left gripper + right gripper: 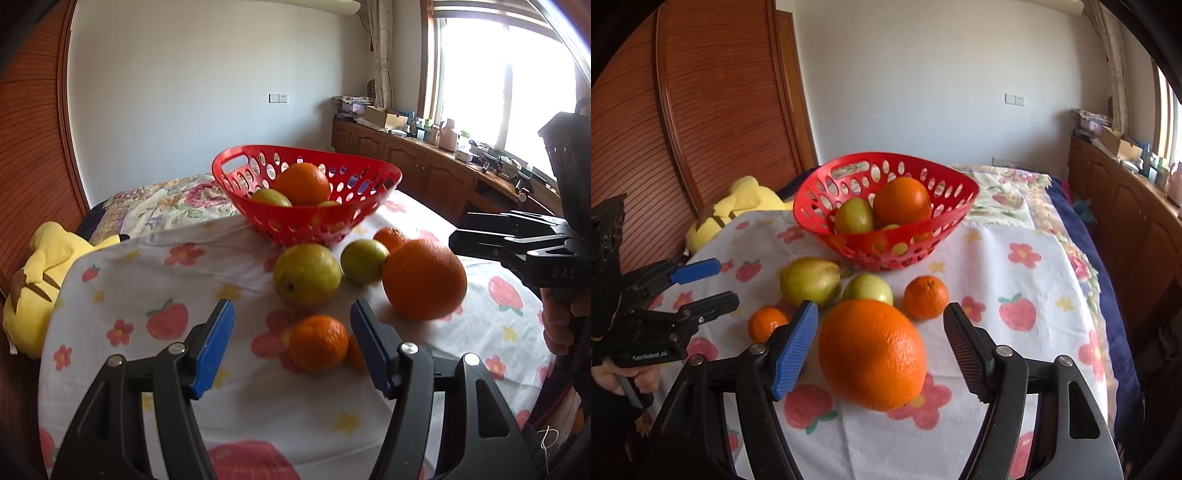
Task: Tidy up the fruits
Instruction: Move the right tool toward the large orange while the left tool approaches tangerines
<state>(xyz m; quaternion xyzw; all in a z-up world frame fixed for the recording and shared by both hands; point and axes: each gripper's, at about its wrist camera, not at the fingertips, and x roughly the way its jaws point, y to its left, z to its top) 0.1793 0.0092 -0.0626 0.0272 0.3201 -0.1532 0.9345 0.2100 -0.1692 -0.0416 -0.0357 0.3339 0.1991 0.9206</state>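
A red basket stands at the back of the flowered cloth and holds an orange and green fruits. On the cloth lie a big orange, a pear, a green apple, and small tangerines. My left gripper is open, just before one tangerine. My right gripper is open, its fingers on either side of the big orange without touching it.
A yellow plush toy lies at the cloth's left edge. A wooden cabinet with clutter runs under the window on the right. A slatted wooden door stands to the left.
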